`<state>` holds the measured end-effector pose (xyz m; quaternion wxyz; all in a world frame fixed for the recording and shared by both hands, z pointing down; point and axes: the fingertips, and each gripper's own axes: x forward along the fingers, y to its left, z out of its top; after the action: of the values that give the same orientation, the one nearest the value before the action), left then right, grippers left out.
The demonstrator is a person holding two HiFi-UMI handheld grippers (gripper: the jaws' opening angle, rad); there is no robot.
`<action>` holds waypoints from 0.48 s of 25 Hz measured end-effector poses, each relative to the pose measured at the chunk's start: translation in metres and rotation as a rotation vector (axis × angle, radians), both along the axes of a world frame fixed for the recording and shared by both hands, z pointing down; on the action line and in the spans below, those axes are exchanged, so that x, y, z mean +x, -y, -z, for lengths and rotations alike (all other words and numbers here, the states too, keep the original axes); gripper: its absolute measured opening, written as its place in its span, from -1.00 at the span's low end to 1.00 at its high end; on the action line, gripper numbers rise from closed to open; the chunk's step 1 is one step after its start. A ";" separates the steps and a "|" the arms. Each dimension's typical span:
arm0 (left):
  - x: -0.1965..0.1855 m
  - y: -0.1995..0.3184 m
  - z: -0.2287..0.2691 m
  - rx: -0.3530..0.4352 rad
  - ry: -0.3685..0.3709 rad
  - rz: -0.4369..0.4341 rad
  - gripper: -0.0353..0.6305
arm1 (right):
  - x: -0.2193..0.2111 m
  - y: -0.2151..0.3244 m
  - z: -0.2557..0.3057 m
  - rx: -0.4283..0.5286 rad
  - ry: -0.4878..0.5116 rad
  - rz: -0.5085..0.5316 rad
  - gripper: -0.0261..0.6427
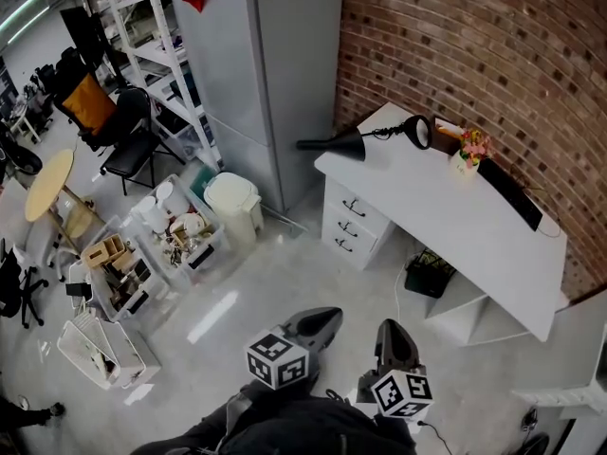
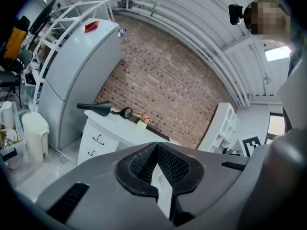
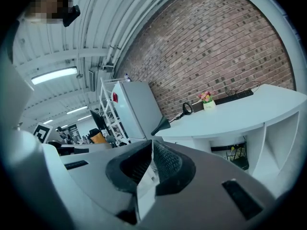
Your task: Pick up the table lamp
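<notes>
A black table lamp (image 1: 358, 142) lies tipped over on the left end of the white desk (image 1: 446, 221), its cone shade jutting past the desk edge and its round base (image 1: 420, 132) toward the brick wall. It appears small and far off in the left gripper view as the lamp (image 2: 101, 109) and in the right gripper view as the lamp (image 3: 169, 120). My left gripper (image 1: 327, 320) and right gripper (image 1: 395, 335) hover over the floor well short of the desk. Both are shut with nothing between the jaws.
A small flower pot (image 1: 467, 155) and a black power strip (image 1: 510, 192) sit on the desk by the brick wall. A grey fridge (image 1: 256, 64) stands left of the desk, with a white bin (image 1: 235, 207) and boxes of clutter (image 1: 142, 254) on the floor.
</notes>
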<state>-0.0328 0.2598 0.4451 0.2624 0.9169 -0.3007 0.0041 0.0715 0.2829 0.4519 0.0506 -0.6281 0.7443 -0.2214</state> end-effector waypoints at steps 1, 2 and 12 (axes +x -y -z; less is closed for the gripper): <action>-0.001 0.008 0.001 -0.001 -0.002 -0.004 -0.87 | 0.000 0.008 0.000 -0.004 0.001 -0.008 -0.88; -0.002 0.016 0.002 -0.002 -0.004 -0.008 -0.87 | 0.000 0.015 -0.001 -0.006 0.004 -0.015 -0.88; -0.019 0.093 -0.004 -0.025 -0.028 -0.018 -0.87 | -0.018 0.089 -0.009 -0.028 0.007 -0.033 -0.88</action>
<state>-0.0519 0.1672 0.4487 0.2781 0.9161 -0.2887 -0.0025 0.0532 0.1937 0.4613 0.0481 -0.6403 0.7303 -0.2333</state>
